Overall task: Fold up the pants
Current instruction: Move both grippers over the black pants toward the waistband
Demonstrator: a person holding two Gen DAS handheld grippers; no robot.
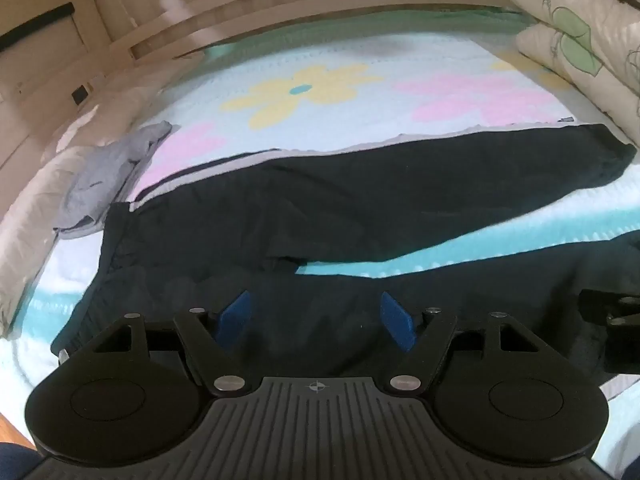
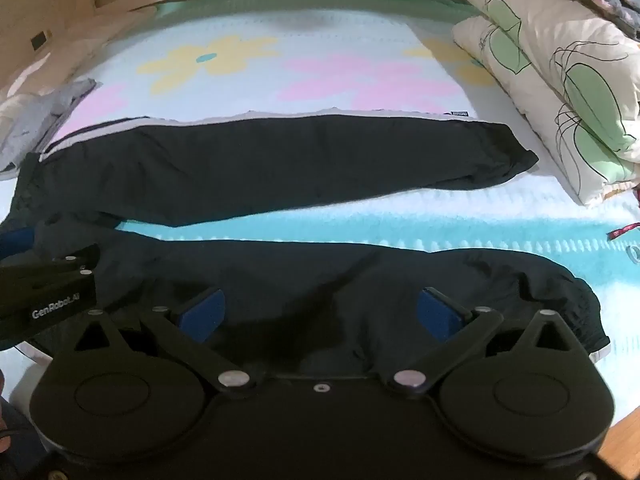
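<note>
Left gripper (image 1: 314, 318): we hold it tilted down over the near trouser leg close to the waist end; its blue fingers (image 1: 234, 316) stand partly open with only dark cloth beneath them, nothing pinched.
Right gripper (image 2: 320, 312): we hold it further right over the same near leg; its fingers (image 2: 438, 314) are spread about as wide as they go, gripping nothing, which we read as readiness to take a broad bite of fabric.
Spacing of the two: the left gripper's body shows at the left edge of the right wrist view, so the pair sit side by side along one leg, likely to lift it evenly.
Pants (image 2: 280, 160): black, white stripes along the far seam; laid flat on the bed, waist to the left, cuffs to the right, legs parted in a narrow V with blanket showing between. Not yet folded, in our judgement.
Blanket (image 2: 360, 32): pale, with yellow and pink flowers, teal band under the legs; serves as the folding surface.
Grey garment (image 1: 108, 176): crumpled at far left, just beside the waistband, set aside.
Folded quilt (image 2: 560, 92): stacked at far right, apart from the cuffs.
</note>
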